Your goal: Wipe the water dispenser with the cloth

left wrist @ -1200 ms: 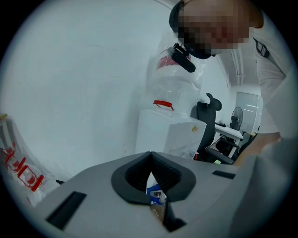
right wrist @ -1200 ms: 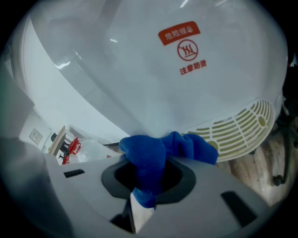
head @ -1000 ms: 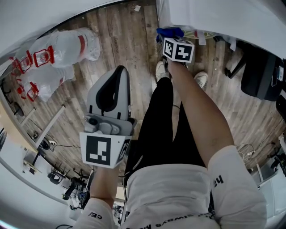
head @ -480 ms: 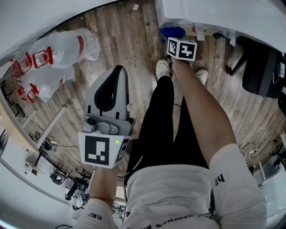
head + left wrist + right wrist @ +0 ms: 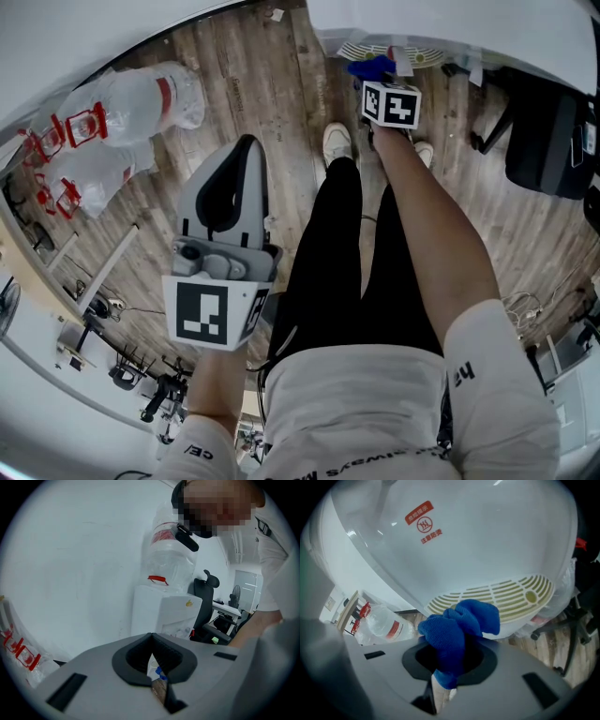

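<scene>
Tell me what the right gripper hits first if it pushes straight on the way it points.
The cloth held in the right gripper leads, and it would press into the slatted drip tray of the dispenser first. Depth is unclear, so they may already touch.

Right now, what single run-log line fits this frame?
right gripper: shut on blue cloth | cloth at drip tray of water dispenser, contact unclear | left gripper: shut, empty, away from dispenser
</scene>
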A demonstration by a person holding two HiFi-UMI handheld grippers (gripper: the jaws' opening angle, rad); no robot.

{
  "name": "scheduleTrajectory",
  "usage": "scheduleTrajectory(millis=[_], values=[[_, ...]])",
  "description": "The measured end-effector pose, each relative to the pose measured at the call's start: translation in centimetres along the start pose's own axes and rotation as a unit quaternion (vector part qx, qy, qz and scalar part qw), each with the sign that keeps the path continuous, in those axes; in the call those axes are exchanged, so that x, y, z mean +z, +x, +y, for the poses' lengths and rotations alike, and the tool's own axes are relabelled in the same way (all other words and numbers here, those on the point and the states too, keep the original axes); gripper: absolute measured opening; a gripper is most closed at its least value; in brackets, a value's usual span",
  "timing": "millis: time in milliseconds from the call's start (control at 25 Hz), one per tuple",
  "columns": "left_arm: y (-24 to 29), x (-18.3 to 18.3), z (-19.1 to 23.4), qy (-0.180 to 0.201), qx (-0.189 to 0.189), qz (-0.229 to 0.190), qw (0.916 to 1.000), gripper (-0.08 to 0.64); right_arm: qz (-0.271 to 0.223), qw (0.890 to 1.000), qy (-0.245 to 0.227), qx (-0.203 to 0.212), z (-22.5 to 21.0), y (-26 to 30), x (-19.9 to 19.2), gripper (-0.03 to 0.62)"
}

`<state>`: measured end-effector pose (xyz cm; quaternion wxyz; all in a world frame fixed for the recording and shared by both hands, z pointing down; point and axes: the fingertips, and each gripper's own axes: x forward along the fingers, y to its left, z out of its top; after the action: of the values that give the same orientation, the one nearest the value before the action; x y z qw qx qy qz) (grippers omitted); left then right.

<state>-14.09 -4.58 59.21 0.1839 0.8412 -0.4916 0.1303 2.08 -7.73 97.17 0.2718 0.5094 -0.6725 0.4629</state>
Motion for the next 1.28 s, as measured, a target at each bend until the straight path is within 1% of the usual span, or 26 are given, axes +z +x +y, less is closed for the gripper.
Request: scheduleTrajectory(millis=[160, 360, 480, 760, 920, 1280], values=[[0.5, 0.0, -0.8, 0.004, -0.005, 0.001, 1.0000, 0.018, 0.001, 1.000, -0.010, -0.018, -2.1, -1.0, 0.0, 0.080], [1.0, 0.1, -2.1, 0.007, -0.013, 0.004, 0.9999, 0.018, -0.002, 1.000, -0.004, -0.028, -5.3, -1.6, -0.5, 0.078], [1.4, 0.2, -2.8, 0.009, -0.017, 0.004, 0.9998, 0.018, -0.001, 0.999, -0.005, -0.051, -7.6, -3.0, 0.1, 0.078], [2.3, 0.3, -4.2, 0.012, -0.023, 0.006, 0.9996, 0.018, -0.002, 0.997, -0.014, -0.070, -11.9, -4.4, 1.0, 0.078], [2.7, 0.5, -4.8, 0.015, -0.024, 0.007, 0.9996, 0.018, 0.003, 0.997, -0.032, -0.075, -13.2, -4.7, 1.5, 0.078], [3.2, 0.9, -5.4, 0.016, -0.015, 0.006, 0.9997, 0.018, 0.009, 0.995, -0.053, -0.088, -15.9, -5.4, 2.7, 0.078]])
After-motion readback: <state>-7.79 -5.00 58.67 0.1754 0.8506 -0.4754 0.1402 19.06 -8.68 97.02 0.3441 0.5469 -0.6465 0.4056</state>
